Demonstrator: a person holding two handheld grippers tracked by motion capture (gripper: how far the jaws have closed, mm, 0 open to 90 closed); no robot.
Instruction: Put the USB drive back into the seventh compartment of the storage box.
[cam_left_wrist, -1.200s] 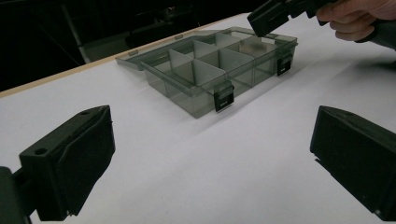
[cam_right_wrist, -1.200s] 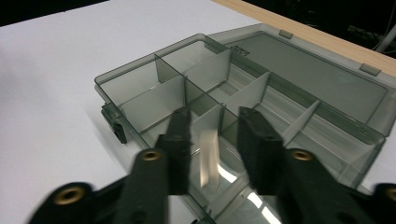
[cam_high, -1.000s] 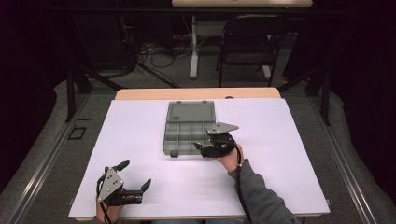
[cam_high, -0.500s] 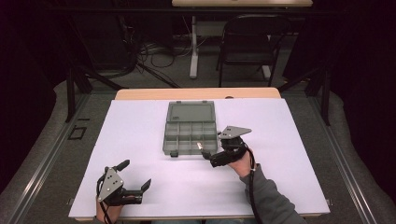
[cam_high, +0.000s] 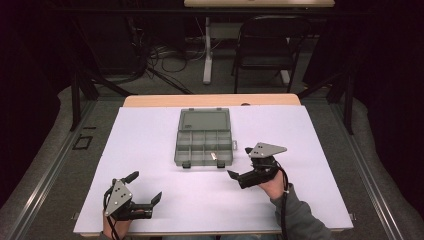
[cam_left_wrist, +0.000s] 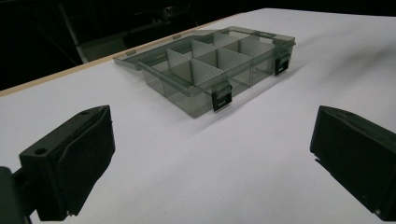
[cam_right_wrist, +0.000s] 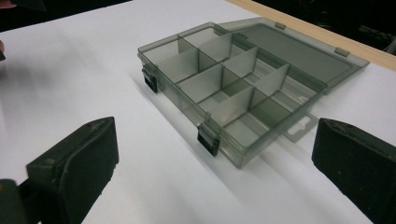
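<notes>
Two grippers are held over a white table (cam_high: 150, 145), and both are spread wide with nothing between the jaws. The right gripper (cam_high: 240, 162), whose jaws have just been opening, is seen just beside the right front corner of a grey compartment box (cam_high: 204, 145), apart from it. The box is set at the middle of the table with its lid (cam_high: 204, 120) laid flat behind. A small pale object (cam_high: 213, 156) is seen in a front compartment. The left gripper (cam_high: 145, 187) is held near the front edge, well apart from the box.
</notes>
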